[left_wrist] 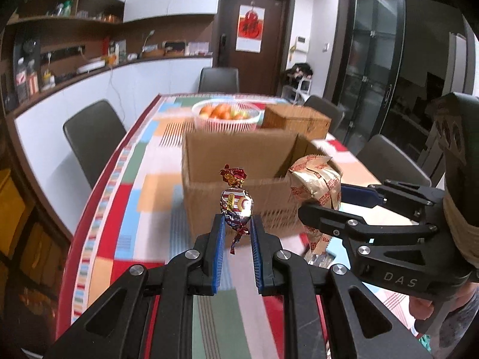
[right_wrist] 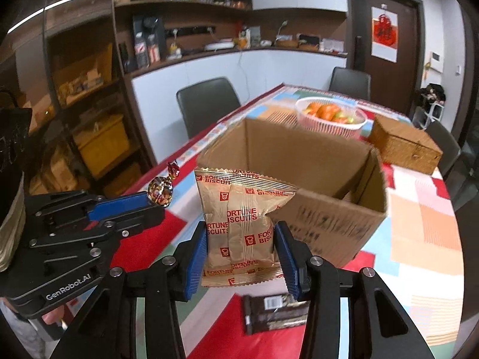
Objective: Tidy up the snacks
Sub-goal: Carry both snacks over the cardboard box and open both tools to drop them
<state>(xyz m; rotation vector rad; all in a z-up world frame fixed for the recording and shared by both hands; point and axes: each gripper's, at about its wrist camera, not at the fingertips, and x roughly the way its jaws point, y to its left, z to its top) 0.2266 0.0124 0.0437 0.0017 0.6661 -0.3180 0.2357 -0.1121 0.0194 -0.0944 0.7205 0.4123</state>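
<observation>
Pinching fingers: left gripper (left_wrist: pixel 236 224) on candy (left_wrist: pixel 236 202), right gripper (right_wrist: pixel 241 251) on half-hidden biscuit packet (right_wrist: pixel 239 227).

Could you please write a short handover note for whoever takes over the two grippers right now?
Left gripper: shut on a foil-wrapped candy, held above the table.
Right gripper: shut on a gold Fortune Biscuits packet, also lifted.
Open cardboard box: just ahead of both grippers; what shows of its inside looks empty.
Dark snack bar: lies on the tablecloth in front of the box.
Done: both snacks picked up.
Left: drop both into the box, then probably fetch the bar.
</observation>
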